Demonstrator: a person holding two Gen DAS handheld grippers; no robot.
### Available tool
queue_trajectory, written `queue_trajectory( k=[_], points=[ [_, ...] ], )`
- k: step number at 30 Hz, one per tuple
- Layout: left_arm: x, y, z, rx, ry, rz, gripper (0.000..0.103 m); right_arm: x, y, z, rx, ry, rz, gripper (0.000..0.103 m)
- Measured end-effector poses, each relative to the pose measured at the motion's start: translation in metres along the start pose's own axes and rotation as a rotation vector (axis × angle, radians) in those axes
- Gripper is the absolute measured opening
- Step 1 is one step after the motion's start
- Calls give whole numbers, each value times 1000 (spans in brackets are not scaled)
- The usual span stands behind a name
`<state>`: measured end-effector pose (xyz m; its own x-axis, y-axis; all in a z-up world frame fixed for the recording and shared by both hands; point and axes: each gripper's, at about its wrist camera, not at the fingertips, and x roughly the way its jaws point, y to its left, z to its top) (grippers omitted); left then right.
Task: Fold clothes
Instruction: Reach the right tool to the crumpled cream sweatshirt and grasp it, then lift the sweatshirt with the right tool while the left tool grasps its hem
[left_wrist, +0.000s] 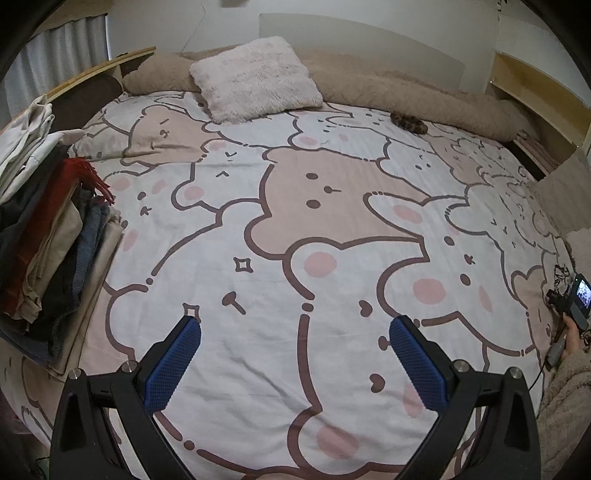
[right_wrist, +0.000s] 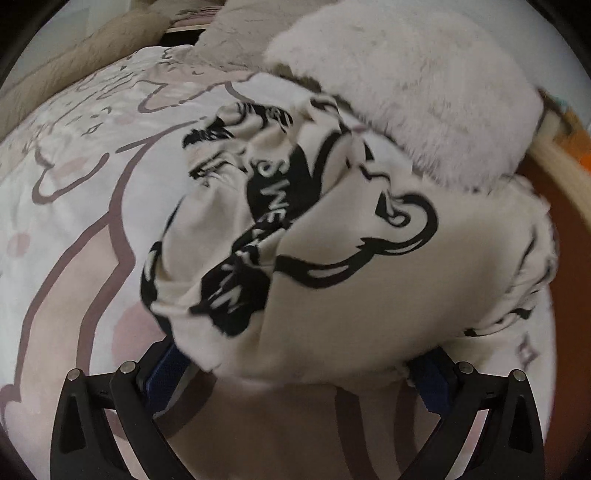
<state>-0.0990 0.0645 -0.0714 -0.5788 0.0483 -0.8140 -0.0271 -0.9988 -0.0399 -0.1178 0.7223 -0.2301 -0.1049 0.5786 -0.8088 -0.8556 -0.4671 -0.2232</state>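
Left wrist view: the left gripper (left_wrist: 295, 354) hangs over the bed (left_wrist: 280, 236), its blue pads spread wide with nothing between them. The bear-print sheet under it is bare and fairly flat. A stack of folded clothes (left_wrist: 51, 243) sits at the bed's left edge, with a red fringed piece (left_wrist: 92, 177) near its top. A pale fluffy pillow (left_wrist: 255, 79) lies at the far side against a beige blanket roll (left_wrist: 406, 92); a small dark item (left_wrist: 410, 122), too small to identify, rests just before that roll. At the far right edge the right gripper (left_wrist: 576, 301) shows only as a dark body with a small lit screen, held in a hand (left_wrist: 570, 338) with a fuzzy beige sleeve (left_wrist: 565, 402) below.

Right wrist view, blurred: the right gripper (right_wrist: 295, 354) is close against a crumpled cream garment (right_wrist: 332, 266) with bold black print, lying on the sheet at the bed's right side. The cloth covers both fingertips; only the blue pad bases show, set wide apart. Whether any cloth is pinched cannot be told. A second fluffy pillow (right_wrist: 424, 88) lies just behind the garment, touching it. This garment appears in the left view only as a scrap at the right rim.
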Motion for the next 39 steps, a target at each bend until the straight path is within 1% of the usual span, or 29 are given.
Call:
queue_trajectory(
  k=[2,4,5,6,7,8,9,10,12,13,15,18,19,20,23,26,27,35,38,39],
  points=[
    [-2,-1,0,8,-3,11,103,0,0,0,-2,3,4,103],
    [-12,1,-1,13,-31,25,103,1,-1,0,3,8,19,102],
    [-17,2,-1,16,-45,32,103,-1,-1,1,4,3,35,99],
    [-22,3,-1,19,-60,39,103,-5,-1,2,2,-15,48,83],
    [-28,4,0,22,-79,46,103,-8,2,6,-5,-31,49,57],
    [-34,6,0,24,-99,51,103,-10,3,8,-11,-40,35,50],
    [-40,9,0,25,-117,55,103,-10,3,10,-9,-35,35,37],
    [-43,12,-1,22,-127,54,103,-11,2,13,-4,-28,39,26],
    [-47,19,-2,8,-131,48,103,-13,-6,21,28,-2,64,14],
    [-49,24,-2,-1,-132,44,103,-20,-11,25,47,-6,94,12],
    [-52,29,-4,-11,-136,35,103,-38,-21,32,87,-20,160,10],
    [-57,35,-6,-19,-144,21,103,-80,-19,40,98,-49,322,10],
    [-58,36,-7,-21,-146,16,103,-100,-15,40,89,-62,401,10],
    [-60,38,-8,-23,-149,11,103,-121,-10,41,77,-75,486,10],
    [-68,42,-12,-24,-164,-1,103,-189,17,30,-6,-75,767,9],
    [-76,46,-17,-33,-179,-10,103,-279,60,6,-175,-70,1095,7],
    [-79,49,-19,-37,-185,-10,103,-298,64,-1,-206,-67,1160,7],
    [-108,75,-28,-91,-263,-5,103,-429,72,-55,-417,-37,1599,7],
    [-111,83,-32,-101,-270,-7,103,-478,75,-75,-500,-25,1763,7],
    [-109,85,-34,-102,-266,-11,103,-466,78,-85,-514,7,1726,7]
  ],
)
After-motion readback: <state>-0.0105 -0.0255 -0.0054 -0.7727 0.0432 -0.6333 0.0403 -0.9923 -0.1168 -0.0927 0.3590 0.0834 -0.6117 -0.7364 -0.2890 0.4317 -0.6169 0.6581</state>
